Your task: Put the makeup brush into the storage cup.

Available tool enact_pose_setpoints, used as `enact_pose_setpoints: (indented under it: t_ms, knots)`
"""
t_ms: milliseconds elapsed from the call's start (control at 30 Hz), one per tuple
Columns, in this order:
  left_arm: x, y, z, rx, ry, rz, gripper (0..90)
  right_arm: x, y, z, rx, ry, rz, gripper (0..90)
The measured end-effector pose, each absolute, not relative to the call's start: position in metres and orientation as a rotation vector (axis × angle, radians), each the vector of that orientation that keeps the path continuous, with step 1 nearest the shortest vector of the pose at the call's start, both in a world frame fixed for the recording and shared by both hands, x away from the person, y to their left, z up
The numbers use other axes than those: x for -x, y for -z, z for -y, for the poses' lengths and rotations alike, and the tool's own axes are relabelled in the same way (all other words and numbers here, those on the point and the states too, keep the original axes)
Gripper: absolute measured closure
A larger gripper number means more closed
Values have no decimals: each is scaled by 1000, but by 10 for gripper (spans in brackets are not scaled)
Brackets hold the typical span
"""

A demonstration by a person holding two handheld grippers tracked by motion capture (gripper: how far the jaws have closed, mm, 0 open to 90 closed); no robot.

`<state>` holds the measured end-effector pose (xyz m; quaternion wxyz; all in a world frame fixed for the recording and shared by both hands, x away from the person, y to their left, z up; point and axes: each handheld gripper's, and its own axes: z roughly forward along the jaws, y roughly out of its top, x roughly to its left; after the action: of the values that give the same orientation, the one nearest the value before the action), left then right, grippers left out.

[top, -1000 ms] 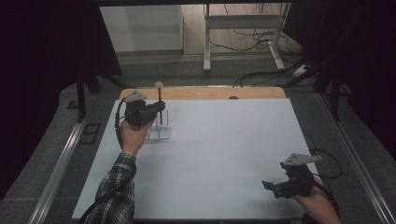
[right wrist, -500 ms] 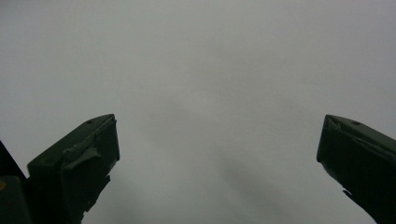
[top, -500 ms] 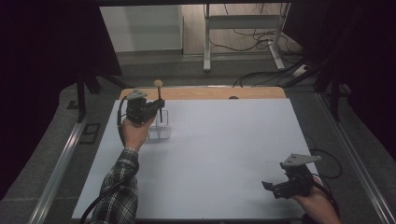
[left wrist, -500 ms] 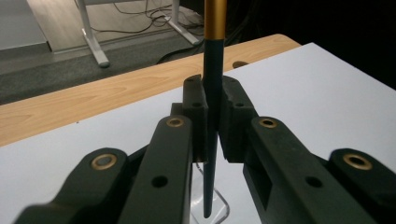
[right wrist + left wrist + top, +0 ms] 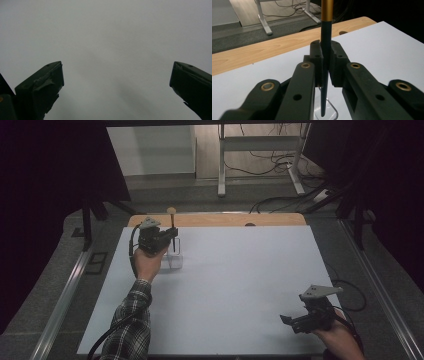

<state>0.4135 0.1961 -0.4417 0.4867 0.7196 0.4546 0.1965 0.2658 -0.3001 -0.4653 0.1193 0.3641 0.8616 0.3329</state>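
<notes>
Desk: a white sheet covers my desk (image 5: 225, 285); a bare wooden strip (image 5: 220, 220) runs along the far edge, with grey floor and cables beyond.
Left claw: my left claw (image 5: 170, 237) sits at the far left of the desk, its jaws clamped together on a slim dark stick with a gold upper section and a rounded tan tip (image 5: 325, 50).
Stick: upright, its lower end pointing down into a small clear plastic holder (image 5: 172, 261) that stands on the white sheet just beside my left hand (image 5: 148, 260).
Right claw: my right claw (image 5: 289, 321) rests near the desk's front right corner, jaws spread wide apart, nothing between them.
</notes>
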Motion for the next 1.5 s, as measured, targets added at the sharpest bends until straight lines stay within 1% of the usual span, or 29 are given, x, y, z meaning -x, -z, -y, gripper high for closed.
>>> enact_pose_setpoints:
  t_ms: [500,1133,1167,1200,1300,1367,1467,1500]
  knots:
    - [-413,459,-194,-1757,-473,-1126,824,-265,466,299,-1051,-959,-2532,0]
    - [-411,467,-193,-1789,-468,-1138,817,-265,466,297,-1029,-948,-2543,1]
    - [-411,466,-194,-1780,-469,-1136,802,-265,466,297,-1028,-947,-2544,1]
    - [-411,465,-194,-1771,-469,-1138,753,-265,466,297,-1025,-946,-2545,1]
    - [-410,461,-196,-1763,-480,-1137,584,-265,466,297,-1026,-941,-2547,1]
    - [-411,459,-198,-1762,-467,-1138,455,-265,466,297,-1025,-939,-2547,2]
    - [-411,456,-200,-1752,-469,-1134,303,-265,467,296,-1022,-937,-2548,2]
    - [-412,456,-201,-1755,-462,-1135,233,-265,467,296,-1021,-937,-2548,2]
